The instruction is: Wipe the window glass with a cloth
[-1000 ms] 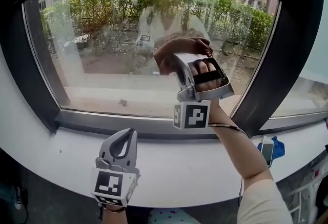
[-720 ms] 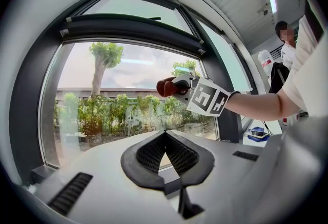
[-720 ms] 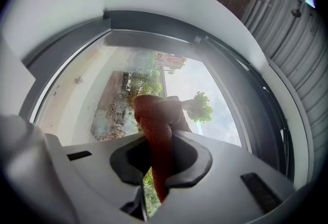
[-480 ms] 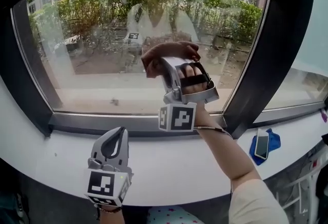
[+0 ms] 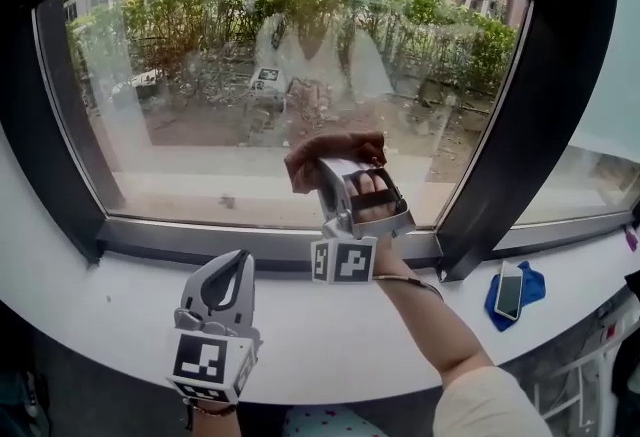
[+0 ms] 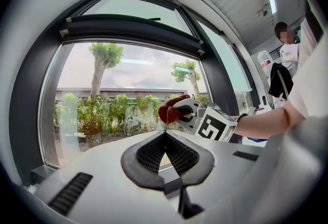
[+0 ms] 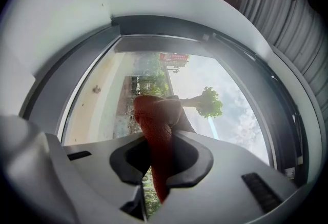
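Red cloth (image 5: 322,153) x1 in R tool (image 7: 156,152); L tool (image 6: 165,137) empty.

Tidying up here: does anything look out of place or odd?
A phone lies on a blue cloth at the sill's right end, near its front edge. A dark speck shows low in the window, on glass or ledge, unclear.

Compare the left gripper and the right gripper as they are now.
The right gripper is clamped on a red-brown cloth; the left gripper is shut on nothing. The right gripper is up at the window glass; the left gripper hangs low over the white sill. Both carry marker cubes.
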Demonstrator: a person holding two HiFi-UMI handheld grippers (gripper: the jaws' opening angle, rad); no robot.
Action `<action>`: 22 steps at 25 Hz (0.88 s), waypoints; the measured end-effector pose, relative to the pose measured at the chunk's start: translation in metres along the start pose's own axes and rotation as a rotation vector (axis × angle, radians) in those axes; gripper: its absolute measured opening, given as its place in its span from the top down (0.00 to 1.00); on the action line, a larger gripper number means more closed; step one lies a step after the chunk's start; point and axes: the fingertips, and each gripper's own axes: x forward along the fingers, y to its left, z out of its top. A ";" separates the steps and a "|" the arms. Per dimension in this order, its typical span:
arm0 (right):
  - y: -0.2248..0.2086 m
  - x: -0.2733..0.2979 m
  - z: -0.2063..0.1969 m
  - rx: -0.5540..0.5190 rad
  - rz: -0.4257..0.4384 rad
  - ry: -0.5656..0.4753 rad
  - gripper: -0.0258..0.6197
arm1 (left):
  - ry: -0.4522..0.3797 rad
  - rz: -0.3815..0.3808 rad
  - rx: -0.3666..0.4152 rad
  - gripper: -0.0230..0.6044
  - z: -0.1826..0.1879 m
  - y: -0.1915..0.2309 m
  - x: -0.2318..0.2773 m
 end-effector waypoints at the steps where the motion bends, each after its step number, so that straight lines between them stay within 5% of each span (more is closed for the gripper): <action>1: 0.007 -0.001 0.000 0.007 0.010 0.002 0.87 | 0.004 0.000 0.006 0.93 -0.001 0.001 0.000; 22: 0.115 -0.018 -0.003 0.079 0.208 0.044 0.87 | 0.003 -0.003 -0.005 0.93 0.000 0.001 0.001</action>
